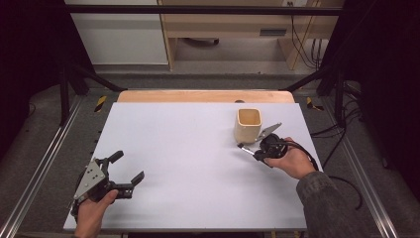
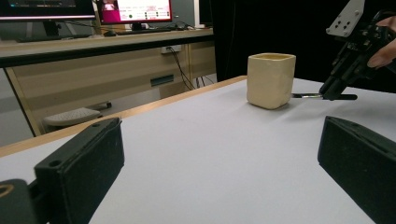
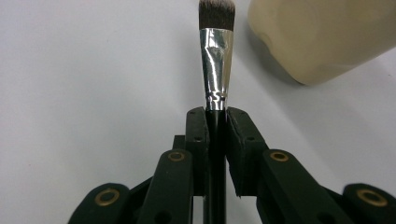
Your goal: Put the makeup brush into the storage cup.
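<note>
left gripper (image 1: 128, 171) sits at the near left corner, jaws wide open on nothing, well away from the action. right gripper (image 3: 216, 112) is clamped on the brush (image 3: 215, 70), whose long axis runs straight out of the jaws, bristles low just beside the cream cup (image 1: 247, 124), so that hand's nearer

Brush (image 3: 215, 60) has a shiny crinkled metal ferrule and dark bristles. Cream cup (image 2: 271, 79) looks matt, kinda ceramic. Table (image 1: 188, 163) is smooth and matt.

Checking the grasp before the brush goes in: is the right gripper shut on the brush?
Shut: the right gripper clamps the black-handled brush just below its silver ferrule.
</note>
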Demonstrator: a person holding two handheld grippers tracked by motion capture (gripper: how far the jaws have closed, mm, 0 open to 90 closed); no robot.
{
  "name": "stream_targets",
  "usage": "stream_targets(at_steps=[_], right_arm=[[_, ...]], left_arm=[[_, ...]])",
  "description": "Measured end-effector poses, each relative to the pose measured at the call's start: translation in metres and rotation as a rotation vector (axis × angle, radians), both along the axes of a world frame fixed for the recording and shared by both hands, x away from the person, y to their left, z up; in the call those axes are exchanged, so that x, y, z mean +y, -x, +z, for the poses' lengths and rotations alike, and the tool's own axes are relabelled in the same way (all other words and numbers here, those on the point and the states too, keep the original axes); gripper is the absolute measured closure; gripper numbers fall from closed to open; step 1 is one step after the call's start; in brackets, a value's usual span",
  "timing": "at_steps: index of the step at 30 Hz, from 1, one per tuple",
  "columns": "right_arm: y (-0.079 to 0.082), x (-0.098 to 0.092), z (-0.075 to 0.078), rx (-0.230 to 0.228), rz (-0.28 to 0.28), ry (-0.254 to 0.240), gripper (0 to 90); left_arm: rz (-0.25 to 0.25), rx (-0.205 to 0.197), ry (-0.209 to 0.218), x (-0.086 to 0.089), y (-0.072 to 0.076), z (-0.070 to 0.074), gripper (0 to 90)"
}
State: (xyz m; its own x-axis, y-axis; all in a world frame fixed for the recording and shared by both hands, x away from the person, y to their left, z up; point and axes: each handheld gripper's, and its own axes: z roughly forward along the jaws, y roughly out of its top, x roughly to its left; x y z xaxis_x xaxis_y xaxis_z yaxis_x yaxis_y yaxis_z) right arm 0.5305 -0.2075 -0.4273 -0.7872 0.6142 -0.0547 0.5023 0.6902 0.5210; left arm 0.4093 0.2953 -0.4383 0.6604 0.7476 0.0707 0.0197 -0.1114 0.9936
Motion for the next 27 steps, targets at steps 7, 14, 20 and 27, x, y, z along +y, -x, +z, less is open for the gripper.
stream_targets(at_steps=[7,14,20,27], right_arm=[[0.008,-0.006,0.004,-0.039,-0.020,-0.051,79.4],[0.017,-0.008,0.012,-0.095,-0.042,-0.133,79.4],[0.025,-0.005,0.016,-0.155,-0.071,-0.208,79.4],[0.034,-0.008,0.014,-0.216,-0.122,-0.292,79.4]], left_arm=[[0.001,0.000,0.000,0.000,0.000,0.000,0.0],[0.002,0.000,-0.001,0.000,0.000,0.000,0.0],[0.003,-0.001,-0.001,0.000,0.000,0.000,0.0],[0.007,-0.001,0.003,0.001,0.000,0.000,0.0]])
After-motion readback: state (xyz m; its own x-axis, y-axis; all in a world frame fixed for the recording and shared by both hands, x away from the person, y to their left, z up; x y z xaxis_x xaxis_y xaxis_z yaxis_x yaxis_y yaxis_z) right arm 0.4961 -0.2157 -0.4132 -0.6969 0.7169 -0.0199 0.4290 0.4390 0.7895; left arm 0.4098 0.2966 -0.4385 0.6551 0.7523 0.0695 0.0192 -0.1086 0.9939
